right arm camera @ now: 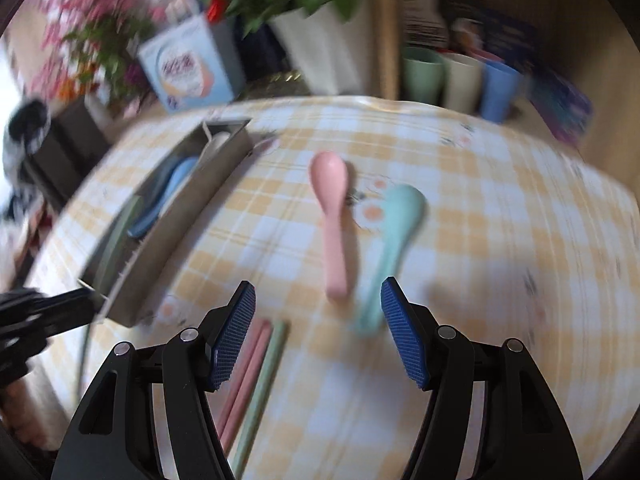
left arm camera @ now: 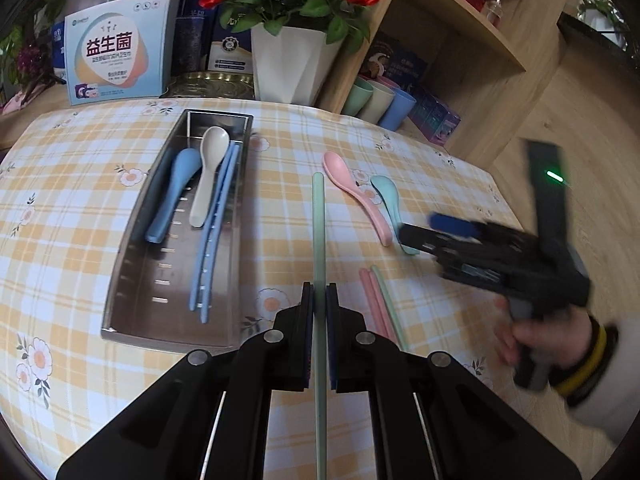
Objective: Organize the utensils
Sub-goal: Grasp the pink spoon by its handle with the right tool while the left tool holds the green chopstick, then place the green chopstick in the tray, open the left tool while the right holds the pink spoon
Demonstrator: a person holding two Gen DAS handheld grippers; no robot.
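Observation:
My left gripper point(left arm camera: 319, 294) is shut on a green chopstick point(left arm camera: 319, 232), which sticks out forward above the checked tablecloth, to the right of the steel tray point(left arm camera: 120, 312). In the tray lie a blue spoon point(left arm camera: 172, 192), a cream spoon point(left arm camera: 208, 172) and blue chopsticks point(left arm camera: 214, 232). On the cloth lie a pink spoon point(right arm camera: 332, 216), a mint spoon point(right arm camera: 390, 240), two pink chopsticks point(right arm camera: 244, 376) and a second green chopstick point(right arm camera: 264, 384). My right gripper point(right arm camera: 318, 320) stands open and holds nothing, just above the handle ends of the two spoons.
A white pot of red roses point(left arm camera: 292, 60), a light blue box point(left arm camera: 116, 56) and a brass dish point(left arm camera: 208, 86) stand behind the table. Right of them a wooden shelf point(left arm camera: 460, 40) holds green, cream and blue cups point(left arm camera: 378, 102). A person's hand point(left arm camera: 536, 336) grips the right tool.

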